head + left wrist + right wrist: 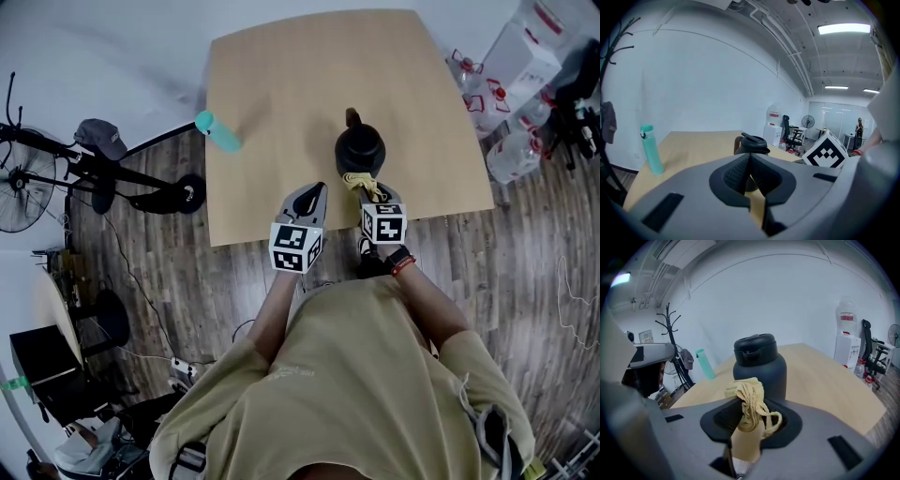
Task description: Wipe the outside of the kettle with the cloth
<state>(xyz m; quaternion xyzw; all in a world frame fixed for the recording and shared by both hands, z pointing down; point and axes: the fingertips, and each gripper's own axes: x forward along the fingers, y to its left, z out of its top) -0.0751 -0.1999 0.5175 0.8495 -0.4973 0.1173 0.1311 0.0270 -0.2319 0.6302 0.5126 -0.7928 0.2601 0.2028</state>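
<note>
Filling the bottom of the head view, the person's tan shirt [366, 375] is sitting closest to the lens, and both arms are reaching out from it over the near edge of the wooden table [281, 75].

The right gripper [371, 193] is clamping a bunched yellow cloth [749, 404] between its jaws, with a loose loop hanging off to one side. It is pointing at 12 o'clock, straight at the black kettle [759, 364], which is standing upright with its lid on, a little toward the near edge from the table's middle. The cloth is lying right at the kettle's near side; whether it is pressing on the wall I cannot tell.

The left gripper [749, 164] is hovering at about 7 o'clock of the kettle with its jaws closed together on nothing, clear of the kettle. A teal bottle [217, 131] is standing well off at 9 o'clock.

By my reading, the wiping is just beginning or about to. Next, the cloth probably needs pressing against the kettle's wall and sweeping round it, while the left gripper may need to steady the kettle so it is not sliding away.
</note>
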